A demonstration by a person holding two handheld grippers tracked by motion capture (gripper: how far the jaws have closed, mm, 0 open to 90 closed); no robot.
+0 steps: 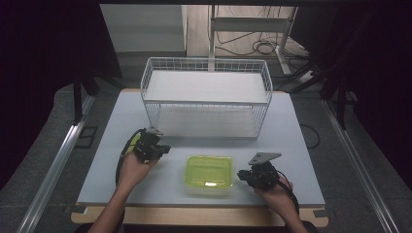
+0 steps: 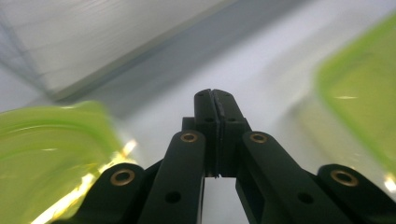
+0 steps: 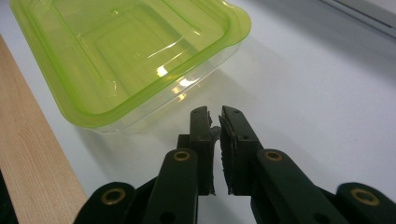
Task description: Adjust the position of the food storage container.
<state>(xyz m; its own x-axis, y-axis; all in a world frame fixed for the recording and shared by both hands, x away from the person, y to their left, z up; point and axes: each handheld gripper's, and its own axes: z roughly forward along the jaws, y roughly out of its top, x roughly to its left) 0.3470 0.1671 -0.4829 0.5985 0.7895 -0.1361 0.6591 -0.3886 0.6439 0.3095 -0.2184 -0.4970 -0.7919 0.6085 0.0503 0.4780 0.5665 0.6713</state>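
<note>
A translucent lime-green plastic container (image 1: 209, 172) sits lidless and empty on the grey table (image 1: 291, 141), near its front edge. My left gripper (image 1: 166, 149) is to the container's left and a little behind it, pointing right, and its jaws (image 2: 215, 99) are pressed together on nothing. In the left gripper view, blurred green plastic (image 2: 359, 98) shows at the right and lower left. My right gripper (image 1: 241, 174) rests just right of the container. Its jaws (image 3: 214, 112) stand a narrow gap apart and hold nothing, short of the container's corner (image 3: 126, 51).
A white wire basket (image 1: 206, 97) with a shelf stands at the back middle of the table. A wooden strip (image 1: 204, 216) runs along the table's front edge, close to the container (image 3: 28, 154). Metal rails flank the table on the floor.
</note>
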